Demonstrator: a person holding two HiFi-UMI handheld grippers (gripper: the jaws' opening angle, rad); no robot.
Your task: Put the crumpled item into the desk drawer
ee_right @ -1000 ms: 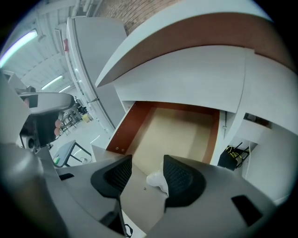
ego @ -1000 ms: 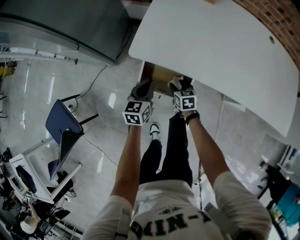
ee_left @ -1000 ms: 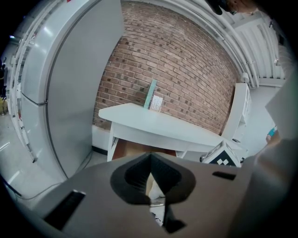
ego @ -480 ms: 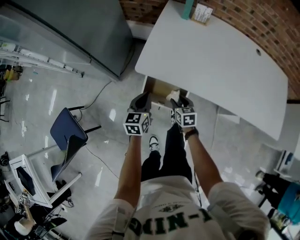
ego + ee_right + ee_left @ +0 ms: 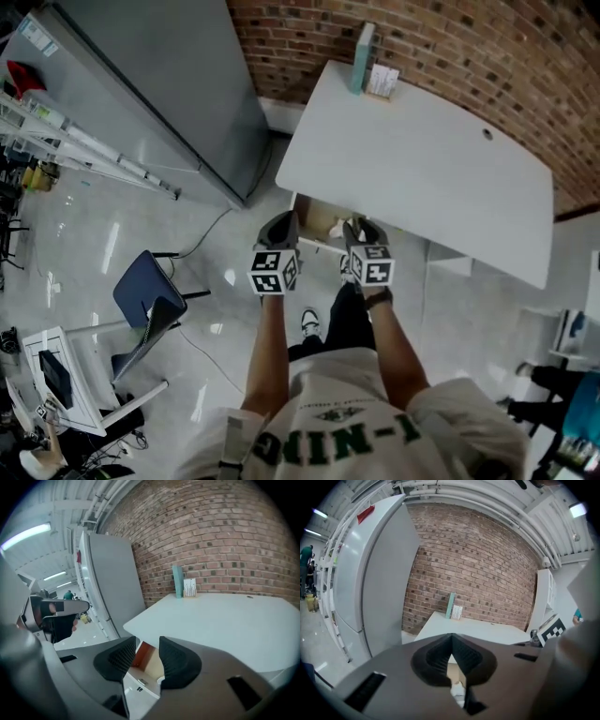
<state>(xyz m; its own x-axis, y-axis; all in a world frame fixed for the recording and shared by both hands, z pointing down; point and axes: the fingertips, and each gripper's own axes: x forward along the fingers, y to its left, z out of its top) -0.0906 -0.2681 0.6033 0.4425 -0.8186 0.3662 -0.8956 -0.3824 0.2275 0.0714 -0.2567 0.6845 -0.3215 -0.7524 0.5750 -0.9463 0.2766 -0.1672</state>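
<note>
The white desk [image 5: 412,178] has its drawer [image 5: 314,217] pulled open under the front edge. A pale crumpled item [image 5: 335,228] lies inside the drawer; in the left gripper view it shows as a white lump [image 5: 458,692] below the jaws. My left gripper [image 5: 281,228] hangs over the drawer's left end, its tips [image 5: 451,638] meeting and holding nothing. My right gripper [image 5: 359,230] is above the drawer's right end. It [image 5: 147,645] is open, and its jaws have just been closing a little with nothing between them. The drawer's wooden inside [image 5: 146,660] shows through the gap.
A teal book [image 5: 362,58] and a small card stand [image 5: 382,81] sit at the desk's far edge against the brick wall. A tall grey cabinet [image 5: 169,94] stands left of the desk. A blue chair [image 5: 145,300] is on the floor at the left.
Both grippers have lifted up from the drawer, side by side. The head view now takes in the whole desk and the brick wall.
</note>
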